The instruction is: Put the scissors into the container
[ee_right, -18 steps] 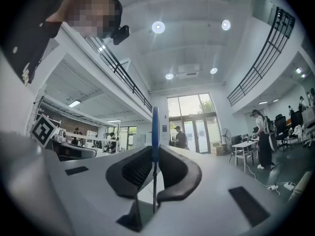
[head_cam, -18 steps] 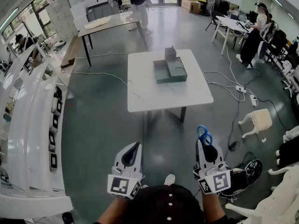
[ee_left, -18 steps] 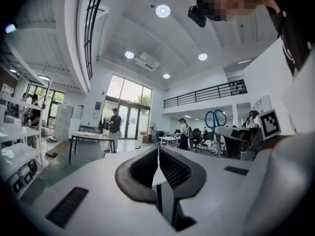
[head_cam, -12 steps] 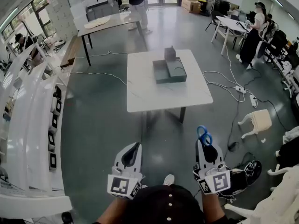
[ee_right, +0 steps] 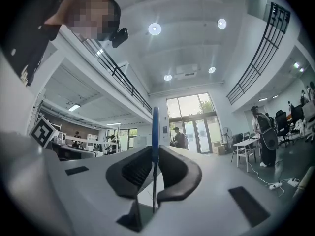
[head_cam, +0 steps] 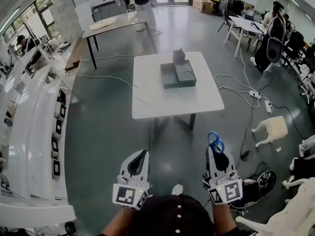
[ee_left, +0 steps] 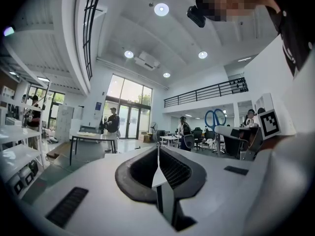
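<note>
The left gripper (head_cam: 143, 154) and the right gripper (head_cam: 219, 155) have smooth white shells that become narrow toward the front. Their jaws are lined with black ribbed pads (ee_left: 174, 170). Dark rectangular slots (ee_left: 68, 206) are set in the shells. Each gripper carries a cube (head_cam: 129, 195) with black-and-white square markers. The person wears a black shirt (head_cam: 165, 221) with small white buttons (head_cam: 179, 214).

Scissors (head_cam: 214, 142): blue loop handles, thin dark metal below. Clamped edge-on between the closed jaws of the right hand-held gripper (head_cam: 217, 155), with the handles sticking out past the jaw tips and pointing away from the person, over the floor. Container (head_cam: 178, 77): low dark grey-green rectangular tray, apparently two compartments, with a taller dark box at its far edge. It sits flat on the white worktop (head_cam: 147, 95), well apart from the scissors.
</note>
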Available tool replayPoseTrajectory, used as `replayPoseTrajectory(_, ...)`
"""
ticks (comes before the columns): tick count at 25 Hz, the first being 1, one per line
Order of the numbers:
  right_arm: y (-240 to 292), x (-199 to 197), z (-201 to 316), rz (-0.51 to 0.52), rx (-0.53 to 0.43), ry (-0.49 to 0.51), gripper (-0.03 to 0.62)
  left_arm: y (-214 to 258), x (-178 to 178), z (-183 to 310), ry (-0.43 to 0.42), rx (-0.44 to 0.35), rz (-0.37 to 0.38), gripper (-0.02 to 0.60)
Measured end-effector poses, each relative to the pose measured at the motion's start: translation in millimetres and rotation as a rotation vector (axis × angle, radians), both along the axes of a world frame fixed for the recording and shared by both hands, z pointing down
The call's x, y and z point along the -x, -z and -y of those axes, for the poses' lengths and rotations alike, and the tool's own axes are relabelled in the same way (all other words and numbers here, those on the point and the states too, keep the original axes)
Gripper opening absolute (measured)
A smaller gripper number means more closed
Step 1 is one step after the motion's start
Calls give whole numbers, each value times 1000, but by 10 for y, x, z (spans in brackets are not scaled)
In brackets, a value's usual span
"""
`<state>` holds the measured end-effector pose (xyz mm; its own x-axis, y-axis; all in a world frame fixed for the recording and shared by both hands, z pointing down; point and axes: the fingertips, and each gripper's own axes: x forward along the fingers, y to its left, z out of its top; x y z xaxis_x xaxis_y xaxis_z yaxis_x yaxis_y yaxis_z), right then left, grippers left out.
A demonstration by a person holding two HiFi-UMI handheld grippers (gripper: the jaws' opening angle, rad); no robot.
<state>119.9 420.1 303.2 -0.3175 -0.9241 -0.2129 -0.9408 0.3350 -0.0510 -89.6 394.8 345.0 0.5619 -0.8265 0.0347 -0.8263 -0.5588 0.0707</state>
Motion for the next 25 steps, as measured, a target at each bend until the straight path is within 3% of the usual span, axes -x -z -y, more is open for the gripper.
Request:
replayPoseTrajectory(11, -104, -332, 104, -16, -5, 41, 52, -1, -273, 106, 74, -10, -2, 32)
replayPoseTrajectory(25, -155, -447, 405, -4, 3, 64, 52, -46, -348, 316, 102, 5, 2, 32)
